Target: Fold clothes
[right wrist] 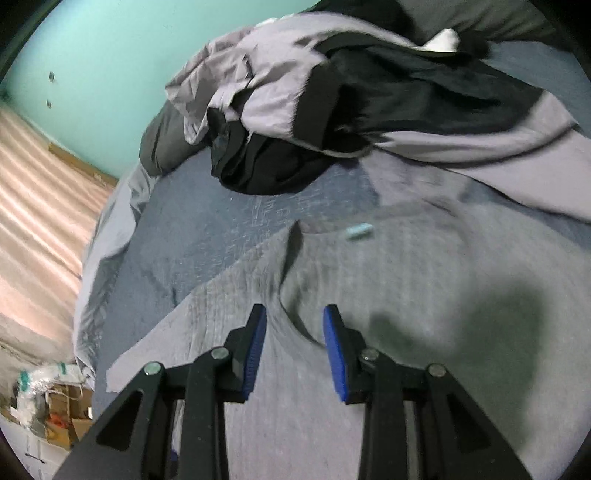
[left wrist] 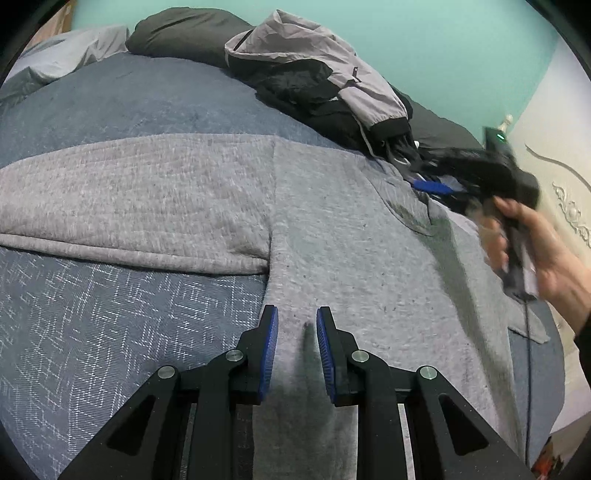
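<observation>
A grey sweatshirt [left wrist: 332, 221] lies flat on the bed, one sleeve [left wrist: 129, 192] stretched out to the left and its collar [left wrist: 410, 214] toward the right. My left gripper [left wrist: 297, 314] hovers over the shirt's lower body, open, with nothing between its blue pads. At the right a hand [left wrist: 554, 258] holds my right gripper [left wrist: 436, 184], blurred, near the collar. In the right wrist view the right gripper [right wrist: 295, 314] stands open above the sweatshirt [right wrist: 406, 295] beside the sleeve seam, with nothing held. A pale tag [right wrist: 358, 232] shows at the neckline.
A crumpled grey and black jacket [left wrist: 314, 74] [right wrist: 369, 92] is heaped at the far side of the blue patterned bedspread [left wrist: 92, 314]. A dark pillow [left wrist: 184, 33] lies behind it against the teal wall. Cardboard boxes [right wrist: 55, 406] sit on the floor beside the bed.
</observation>
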`<state>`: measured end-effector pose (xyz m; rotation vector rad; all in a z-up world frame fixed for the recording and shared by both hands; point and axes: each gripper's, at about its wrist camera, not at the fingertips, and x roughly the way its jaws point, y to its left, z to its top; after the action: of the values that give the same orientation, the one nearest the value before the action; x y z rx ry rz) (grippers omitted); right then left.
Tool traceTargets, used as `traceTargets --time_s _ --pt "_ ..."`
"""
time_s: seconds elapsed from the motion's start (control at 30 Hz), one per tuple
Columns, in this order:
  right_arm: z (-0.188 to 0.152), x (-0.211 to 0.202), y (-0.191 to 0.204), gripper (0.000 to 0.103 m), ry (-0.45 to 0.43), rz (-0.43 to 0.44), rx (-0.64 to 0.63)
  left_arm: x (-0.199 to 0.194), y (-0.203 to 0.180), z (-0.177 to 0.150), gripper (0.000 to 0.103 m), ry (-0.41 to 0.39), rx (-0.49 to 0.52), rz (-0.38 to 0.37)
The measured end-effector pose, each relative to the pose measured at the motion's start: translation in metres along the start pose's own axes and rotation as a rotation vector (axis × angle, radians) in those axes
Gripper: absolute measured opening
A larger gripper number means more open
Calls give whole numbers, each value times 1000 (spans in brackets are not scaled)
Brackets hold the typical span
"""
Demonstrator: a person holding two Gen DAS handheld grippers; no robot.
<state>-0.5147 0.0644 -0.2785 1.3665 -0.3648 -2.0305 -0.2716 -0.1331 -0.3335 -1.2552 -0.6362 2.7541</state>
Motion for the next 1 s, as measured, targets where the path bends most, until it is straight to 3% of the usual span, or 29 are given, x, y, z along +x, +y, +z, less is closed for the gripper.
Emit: traceTargets --time_s 0.37,0.7,0.77,1.0 --pt "25 80 23 32 83 -49 -69 0 8 -1 23 -3 -16 -16" --pt "31 108 25 31 76 -83 -112 0 7 0 23 -7 -19 -26" --pt "29 106 26 19 60 -70 -111 -1 7 0 23 -12 -21 -27" --pt "32 90 40 3 0 -150 -204 0 4 0 23 -12 -12 -31"
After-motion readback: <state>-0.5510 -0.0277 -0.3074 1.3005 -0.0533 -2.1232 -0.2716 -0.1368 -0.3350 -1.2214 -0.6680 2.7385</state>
